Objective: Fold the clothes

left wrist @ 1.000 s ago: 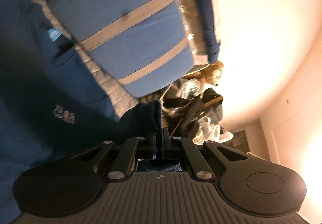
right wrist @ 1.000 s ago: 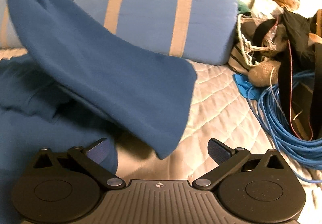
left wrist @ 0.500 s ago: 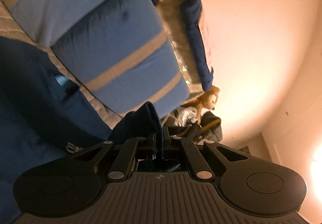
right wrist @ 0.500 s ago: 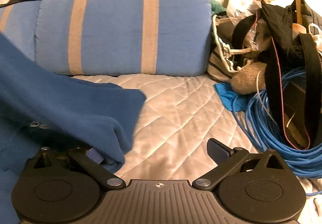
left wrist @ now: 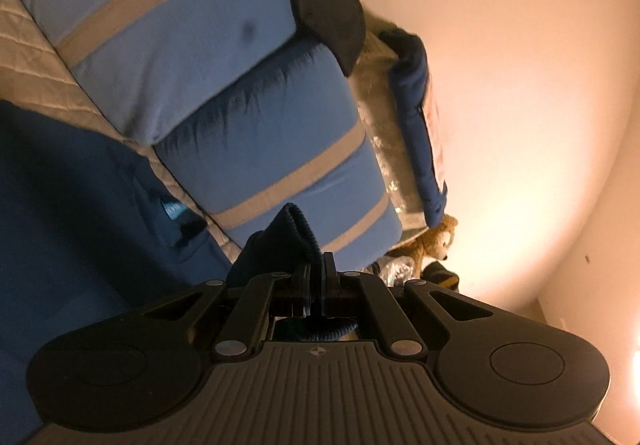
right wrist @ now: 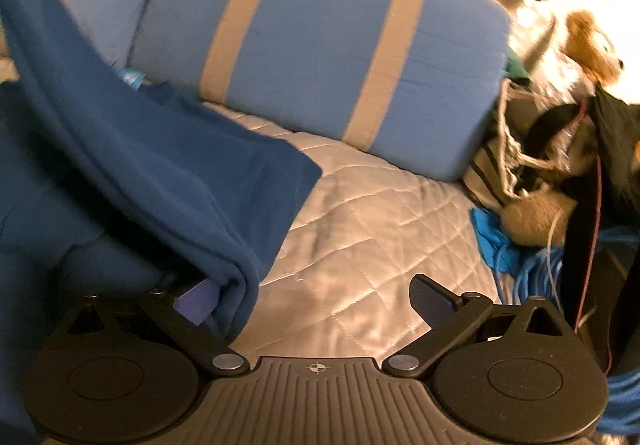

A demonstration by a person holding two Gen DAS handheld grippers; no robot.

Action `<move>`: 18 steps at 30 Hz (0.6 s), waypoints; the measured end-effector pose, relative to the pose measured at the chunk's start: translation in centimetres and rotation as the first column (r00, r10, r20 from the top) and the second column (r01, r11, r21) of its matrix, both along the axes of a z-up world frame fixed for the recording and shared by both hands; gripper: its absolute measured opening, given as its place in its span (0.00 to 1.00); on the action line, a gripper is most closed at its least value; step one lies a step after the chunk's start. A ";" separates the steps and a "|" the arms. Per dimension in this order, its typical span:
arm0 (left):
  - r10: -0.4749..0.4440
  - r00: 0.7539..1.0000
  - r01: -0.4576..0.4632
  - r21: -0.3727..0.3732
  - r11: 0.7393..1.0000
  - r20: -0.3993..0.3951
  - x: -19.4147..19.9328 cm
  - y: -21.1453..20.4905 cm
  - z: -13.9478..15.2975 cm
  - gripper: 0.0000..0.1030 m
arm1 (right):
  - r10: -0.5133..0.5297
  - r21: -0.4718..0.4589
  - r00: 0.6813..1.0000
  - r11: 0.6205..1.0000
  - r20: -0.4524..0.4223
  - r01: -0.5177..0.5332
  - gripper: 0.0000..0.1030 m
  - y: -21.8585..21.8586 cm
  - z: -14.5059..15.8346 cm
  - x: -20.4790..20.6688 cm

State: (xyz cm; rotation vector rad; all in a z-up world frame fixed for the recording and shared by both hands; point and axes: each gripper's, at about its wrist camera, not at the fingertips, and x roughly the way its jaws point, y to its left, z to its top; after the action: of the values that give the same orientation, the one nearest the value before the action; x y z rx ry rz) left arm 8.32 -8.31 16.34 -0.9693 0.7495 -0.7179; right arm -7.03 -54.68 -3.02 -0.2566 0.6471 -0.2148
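A dark blue sweatshirt (left wrist: 72,205) lies on a quilted bed cover. My left gripper (left wrist: 318,277) is shut on the sweatshirt's ribbed cuff (left wrist: 298,233), which sticks up between the fingers. In the right wrist view the sweatshirt's sleeve (right wrist: 168,165) hangs stretched from upper left down over the left finger (right wrist: 196,303) of my right gripper (right wrist: 316,305). That gripper is open, and only quilt shows between its fingers. The sweatshirt's body (right wrist: 36,237) fills the left side.
Two blue pillows with beige stripes (right wrist: 320,57) lie at the head of the bed on the quilted cover (right wrist: 360,245). A teddy bear (right wrist: 592,41), dark bags, a striped cloth and a coil of blue cable (right wrist: 536,273) crowd the right side. A pale wall (left wrist: 520,105) rises behind.
My left gripper has tilted and lifted with the cuff still in it. The sleeve has swung across the right wrist view and now drapes over the right gripper's left finger.
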 end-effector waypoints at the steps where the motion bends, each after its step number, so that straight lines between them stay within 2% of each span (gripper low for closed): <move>1: 0.008 1.000 -0.008 -0.001 1.000 -0.002 0.0 0.5 0.0 0.04 | 0.011 -0.007 1.000 1.000 -0.008 -0.011 0.90 0.1 -0.1 0.0; 5: 0.022 1.000 -0.021 0.036 0.999 -0.010 -0.1 1.9 -0.6 0.04 | 0.084 -0.050 0.996 0.995 -0.034 -0.086 0.81 1.2 -0.4 -0.3; 8: 0.024 0.999 -0.022 0.072 0.997 -0.026 -0.3 3.0 -1.6 0.04 | 0.142 -0.081 0.988 0.986 -0.055 -0.146 0.69 2.1 -0.6 -0.6; 9: 0.020 0.999 -0.017 0.088 0.996 -0.034 -0.4 3.4 -2.1 0.04 | 0.161 -0.092 0.985 0.982 -0.063 -0.166 0.61 2.4 -0.6 -0.7; 10: 0.018 0.999 -0.013 0.108 0.994 -0.042 -0.5 3.8 -2.6 0.04 | 0.179 -0.102 0.981 0.977 -0.071 -0.186 0.46 2.6 -0.7 -0.8; 11: 0.017 0.999 -0.010 0.133 0.991 -0.052 -0.6 4.2 -3.3 0.04 | 0.198 -0.112 0.977 0.972 -0.078 -0.206 0.39 2.9 -0.7 -0.9; 13: 0.020 0.997 -0.007 0.165 0.986 -0.074 -0.8 5.2 -4.6 0.04 | 0.233 -0.128 0.968 0.961 -0.095 -0.244 0.12 3.5 -0.8 -1.1; 14: 0.023 0.996 -0.008 0.181 0.984 -0.085 -1.0 5.7 -5.3 0.04 | 0.245 -0.131 0.964 0.957 -0.103 -0.257 0.08 3.8 -0.8 -1.2; 18: 0.041 0.991 -0.008 0.249 0.968 -0.127 -1.9 7.6 -7.9 0.04 | 0.255 -0.124 0.961 0.956 -0.105 -0.267 0.08 3.9 -0.6 -1.4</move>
State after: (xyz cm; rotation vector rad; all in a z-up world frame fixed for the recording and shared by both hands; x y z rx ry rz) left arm 6.39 -0.72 8.39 -0.8007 0.9184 -0.5270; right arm -8.40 -50.81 -3.65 -0.4826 0.6798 0.0072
